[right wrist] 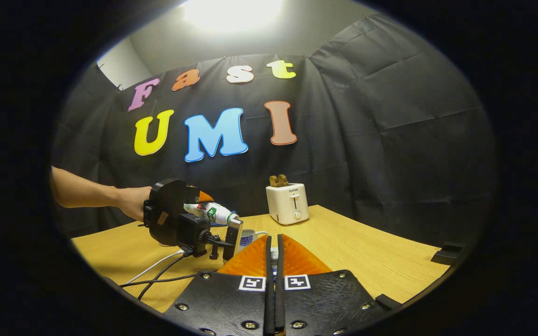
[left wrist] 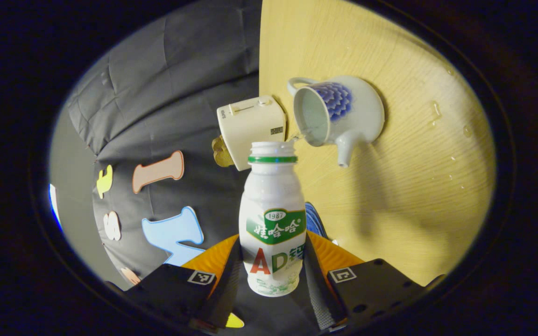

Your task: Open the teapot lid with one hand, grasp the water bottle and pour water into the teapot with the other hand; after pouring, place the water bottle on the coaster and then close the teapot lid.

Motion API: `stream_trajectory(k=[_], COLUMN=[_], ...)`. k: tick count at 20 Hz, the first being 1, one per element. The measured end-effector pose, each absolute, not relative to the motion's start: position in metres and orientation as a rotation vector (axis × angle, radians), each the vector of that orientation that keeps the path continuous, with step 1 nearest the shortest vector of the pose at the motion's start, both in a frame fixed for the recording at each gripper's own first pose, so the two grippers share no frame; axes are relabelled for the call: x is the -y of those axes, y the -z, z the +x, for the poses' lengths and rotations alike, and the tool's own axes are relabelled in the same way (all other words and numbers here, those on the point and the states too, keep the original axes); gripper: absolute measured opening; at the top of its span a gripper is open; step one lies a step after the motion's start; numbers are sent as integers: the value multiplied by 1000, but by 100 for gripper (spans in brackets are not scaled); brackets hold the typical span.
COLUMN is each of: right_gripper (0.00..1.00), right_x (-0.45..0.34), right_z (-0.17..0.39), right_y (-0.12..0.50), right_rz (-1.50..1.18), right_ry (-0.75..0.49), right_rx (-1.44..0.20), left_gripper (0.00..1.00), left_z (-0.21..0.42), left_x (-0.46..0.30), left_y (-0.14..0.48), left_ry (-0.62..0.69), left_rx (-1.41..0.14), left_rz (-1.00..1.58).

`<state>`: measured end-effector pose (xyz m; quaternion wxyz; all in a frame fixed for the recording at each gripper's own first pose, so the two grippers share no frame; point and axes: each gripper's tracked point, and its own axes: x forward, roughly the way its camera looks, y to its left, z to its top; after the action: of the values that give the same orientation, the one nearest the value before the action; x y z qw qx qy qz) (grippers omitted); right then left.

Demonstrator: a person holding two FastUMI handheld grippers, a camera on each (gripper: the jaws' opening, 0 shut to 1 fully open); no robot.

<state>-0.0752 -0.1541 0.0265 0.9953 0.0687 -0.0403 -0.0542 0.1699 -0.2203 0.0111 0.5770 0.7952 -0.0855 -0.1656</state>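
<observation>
While the left tongs (left wrist: 273,275) clamp the water bottle (left wrist: 273,219) low on its body, tipped toward the open teapot (left wrist: 339,112) on the surface (left wrist: 404,200), the right tongs (right wrist: 273,298) look pressed together. Light, slippery plastic; mid-body hold seems safest.

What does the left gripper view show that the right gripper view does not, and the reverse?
Left gripper view: the inside of the open teapot, a thin stream of water at its rim, and drops on the table. Right gripper view: the hand holding the left claw, and cables. Both: water bottle, teapot, toaster.
</observation>
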Motion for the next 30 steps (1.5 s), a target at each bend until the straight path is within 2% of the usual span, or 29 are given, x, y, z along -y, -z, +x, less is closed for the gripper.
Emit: stream_trajectory(k=[1,2,6,7,10,11,13,14,16,20,21,24,25,26,27,30], right_gripper=[1,1,0,0,0,0,0,0,0,1,1,0,0,0,0,0], right_x=[154,154,153,153,153,153,155,155,156,156,156,157,156,155,157,156], right_z=[-75,-76,-76,-76,-75,-75,-74,-74,-74,-73,-73,-74,-74,-73,-75,-75], right_y=[-26,-27,-29,-29,-27,-27,-26,-25,-25,-23,-23,-25,-24,-23,-23,-24], right_rz=[137,138,138,138,137,140,142,142,145,148,149,145,146,146,148,148], right_ry=[108,108,105,105,105,103,104,105,105,103,103,106,104,103,106,106], right_rx=[81,84,86,87,82,80,78,78,76,71,71,78,74,71,71,70], left_gripper=[78,74,74,78,78,74,74,78,74,74,78,78,74,78,74,74], left_z=[171,170,170,170,169,169,169,169,168,168,168,167,167,167,166,165], left_x=[221,221,225,227,229,230,231,233,235,237,237,238,237,238,239,242], left_y=[-14,-13,-18,-18,-17,-19,-19,-19,-19,-21,-22,-26,-28,-28,-28,-31], left_ry=[384,383,383,386,388,389,389,390,393,397,396,391,390,387,388,380], left_rx=[205,204,220,217,219,225,227,229,235,238,240,247,250,255,252,271], left_rz=[1865,1872,1892,1898,1915,1919,1931,1938,1947,1959,1962,1967,1968,1970,1970,1982])
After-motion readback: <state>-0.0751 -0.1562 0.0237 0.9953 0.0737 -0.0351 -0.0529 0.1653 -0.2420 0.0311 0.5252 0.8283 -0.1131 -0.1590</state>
